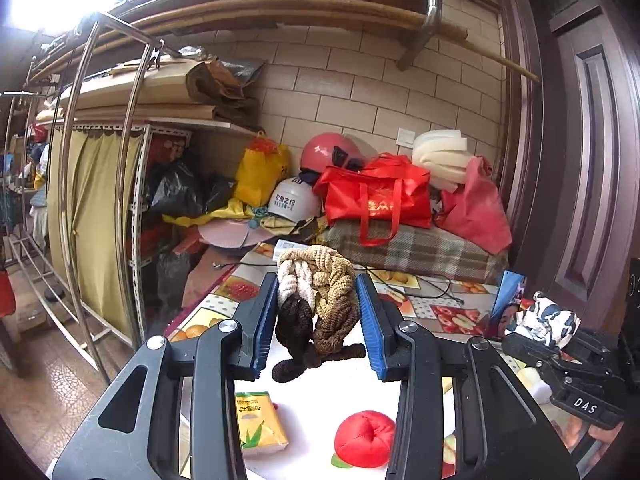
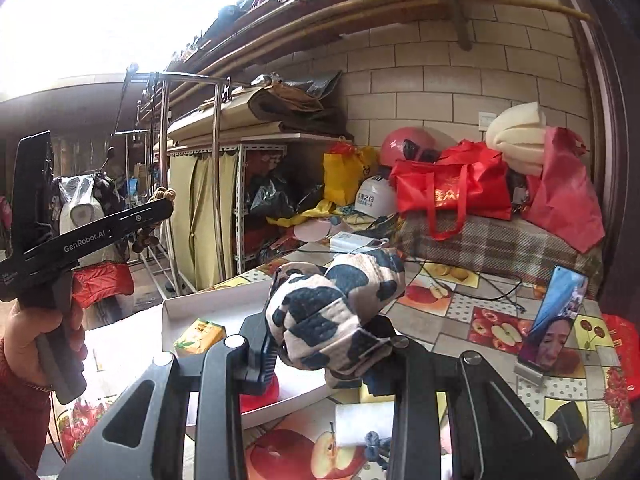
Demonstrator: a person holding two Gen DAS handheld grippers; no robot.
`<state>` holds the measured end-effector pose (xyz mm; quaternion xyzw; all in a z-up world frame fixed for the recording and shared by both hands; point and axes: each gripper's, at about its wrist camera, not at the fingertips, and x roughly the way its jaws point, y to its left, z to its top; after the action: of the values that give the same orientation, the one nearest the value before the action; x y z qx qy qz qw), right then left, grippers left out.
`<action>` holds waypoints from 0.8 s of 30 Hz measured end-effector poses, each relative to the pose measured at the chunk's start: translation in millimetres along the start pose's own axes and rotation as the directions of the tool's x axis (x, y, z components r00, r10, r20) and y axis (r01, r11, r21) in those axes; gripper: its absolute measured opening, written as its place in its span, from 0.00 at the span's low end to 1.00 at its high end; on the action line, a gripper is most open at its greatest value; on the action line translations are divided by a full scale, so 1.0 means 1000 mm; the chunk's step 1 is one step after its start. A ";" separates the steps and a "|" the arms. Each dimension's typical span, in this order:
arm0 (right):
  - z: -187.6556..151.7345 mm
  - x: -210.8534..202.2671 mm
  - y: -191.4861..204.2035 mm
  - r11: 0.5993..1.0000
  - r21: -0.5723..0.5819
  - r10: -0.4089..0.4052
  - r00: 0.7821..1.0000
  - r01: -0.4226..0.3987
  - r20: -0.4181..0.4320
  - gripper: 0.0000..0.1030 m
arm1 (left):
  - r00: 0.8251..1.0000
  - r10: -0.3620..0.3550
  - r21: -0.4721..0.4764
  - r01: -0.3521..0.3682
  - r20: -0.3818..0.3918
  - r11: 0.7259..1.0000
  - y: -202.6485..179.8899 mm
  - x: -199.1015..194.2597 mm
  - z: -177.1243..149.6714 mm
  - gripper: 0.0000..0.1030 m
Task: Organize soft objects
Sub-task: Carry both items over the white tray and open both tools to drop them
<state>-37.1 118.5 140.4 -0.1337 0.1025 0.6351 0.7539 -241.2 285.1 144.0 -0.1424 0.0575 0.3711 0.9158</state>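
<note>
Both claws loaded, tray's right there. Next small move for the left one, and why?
Probably lower the left claw toward the white tray and release. It grips the knitted brown-and-cream bundle above the tray, where the red plush apple and yellow tissue pack already lie. The right claw holds the cow-print cloth, so it goes after.

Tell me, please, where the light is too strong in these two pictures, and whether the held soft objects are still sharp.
Left wrist view: the upper left corner is blown out to white, yet the knitted brown and cream toy between the left gripper pads is sharp. Right wrist view: a larger white glare fills the top left; the cow-pattern cloth in the right gripper stays clear; straight shelves bend near the edges.
</note>
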 end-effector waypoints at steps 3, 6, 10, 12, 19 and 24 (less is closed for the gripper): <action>-0.005 0.033 0.010 1.000 -0.019 0.019 0.998 -0.020 -0.052 0.32 | 0.999 0.010 0.004 -0.010 -0.042 1.000 0.003 0.013 -0.010 0.37; -0.011 0.062 0.018 0.999 0.009 0.054 0.993 -0.053 -0.108 0.32 | 0.996 0.021 -0.006 -0.022 -0.083 1.000 0.008 0.029 -0.019 0.37; -0.025 0.092 0.030 0.998 0.009 0.066 0.983 -0.066 -0.173 0.32 | 0.986 0.043 -0.029 -0.048 -0.164 0.998 0.017 0.055 -0.036 0.37; -0.033 0.101 0.032 0.998 0.016 0.068 0.977 -0.066 -0.202 0.32 | 0.980 0.054 -0.035 -0.062 -0.192 0.997 0.021 0.064 -0.045 0.37; -0.052 0.116 0.023 0.995 0.086 0.071 0.963 -0.050 -0.259 0.35 | 0.965 0.089 -0.055 -0.106 -0.246 0.993 0.028 0.076 -0.062 0.41; -0.053 0.116 0.021 0.992 0.114 0.071 0.967 -0.043 -0.246 0.83 | 0.968 0.137 -0.046 -0.149 -0.211 0.988 0.028 0.069 -0.059 0.83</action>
<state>-37.1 211.8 51.8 -0.1685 0.2345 0.6282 0.7225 -210.8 332.5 67.3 -0.2041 0.1513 0.4209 0.8708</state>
